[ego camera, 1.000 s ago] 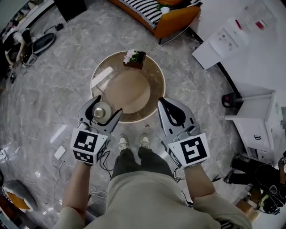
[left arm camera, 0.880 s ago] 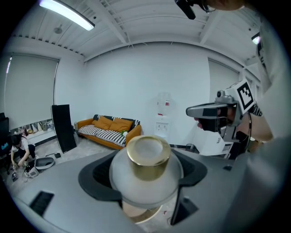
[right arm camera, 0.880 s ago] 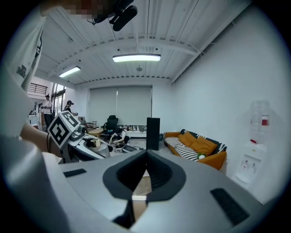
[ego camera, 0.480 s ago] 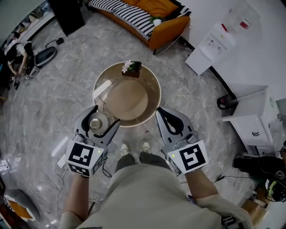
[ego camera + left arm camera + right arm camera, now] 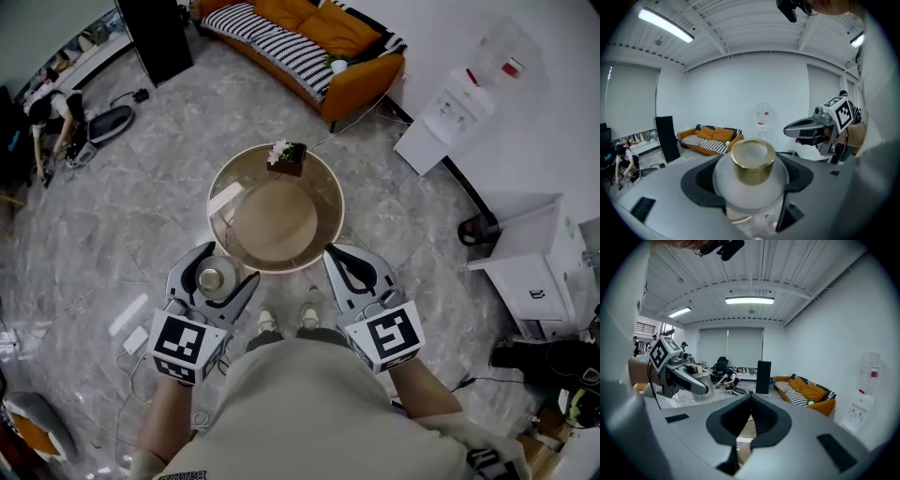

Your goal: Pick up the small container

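The small container (image 5: 215, 278) is a frosted glass jar with a gold lid (image 5: 752, 159). My left gripper (image 5: 223, 270) is shut on it, one jaw on each side of its round body (image 5: 751, 183), and holds it in the air off the near-left rim of the round table (image 5: 330, 192). From the right gripper view the jar (image 5: 699, 389) shows between the left jaws. My right gripper (image 5: 329, 251) hangs beside the table's near-right rim with its jaws closed tip to tip and nothing between them (image 5: 750, 397).
A small dark pot with white flowers (image 5: 288, 156) stands at the table's far edge. Behind it is an orange sofa (image 5: 319, 33); a water dispenser (image 5: 457, 98) and a white cabinet (image 5: 539, 267) are at the right. My feet (image 5: 284, 320) are below the table.
Both grippers have risen and drawn back from the table toward my body. The container stays in the left gripper, now off the table's edge. The right gripper stays shut.
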A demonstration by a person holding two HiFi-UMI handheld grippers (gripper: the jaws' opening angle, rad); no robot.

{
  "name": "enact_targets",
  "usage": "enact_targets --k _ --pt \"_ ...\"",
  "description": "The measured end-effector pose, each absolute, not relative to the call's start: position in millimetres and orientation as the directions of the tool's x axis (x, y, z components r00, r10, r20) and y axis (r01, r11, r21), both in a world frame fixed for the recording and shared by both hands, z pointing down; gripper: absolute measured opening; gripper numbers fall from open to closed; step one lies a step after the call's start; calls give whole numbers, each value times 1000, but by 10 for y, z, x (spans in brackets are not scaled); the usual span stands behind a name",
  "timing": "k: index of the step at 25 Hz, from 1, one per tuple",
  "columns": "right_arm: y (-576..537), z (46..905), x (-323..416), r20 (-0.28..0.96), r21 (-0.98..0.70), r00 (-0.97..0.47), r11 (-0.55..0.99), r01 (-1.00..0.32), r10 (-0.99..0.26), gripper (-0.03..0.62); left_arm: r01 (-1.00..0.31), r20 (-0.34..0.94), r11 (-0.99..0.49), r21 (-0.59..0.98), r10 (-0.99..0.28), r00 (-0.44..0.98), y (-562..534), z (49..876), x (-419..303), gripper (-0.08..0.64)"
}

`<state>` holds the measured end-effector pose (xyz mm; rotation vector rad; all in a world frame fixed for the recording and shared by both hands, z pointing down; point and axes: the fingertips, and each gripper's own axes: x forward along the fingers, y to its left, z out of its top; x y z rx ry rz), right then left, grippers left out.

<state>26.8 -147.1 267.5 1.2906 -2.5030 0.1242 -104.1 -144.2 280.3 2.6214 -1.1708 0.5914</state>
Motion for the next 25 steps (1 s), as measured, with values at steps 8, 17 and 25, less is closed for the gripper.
enact_targets --k 8,17,25 --pt "-1408 2619 124 315 68 -563 610 -790 -764 -5 -756 460 -654 25 -664 589 -1243 2821 -1118 337" --pt "-1415 2590 -69 303 49 -625 667 -744 -719 -5 -773 471 -633 -39 -694 545 -1269 2794 -1236 337" --pt "-1393 2618 -168 328 44 -642 691 -722 -692 -5 -784 458 -621 -19 -702 545 -1280 2726 -1297 337"
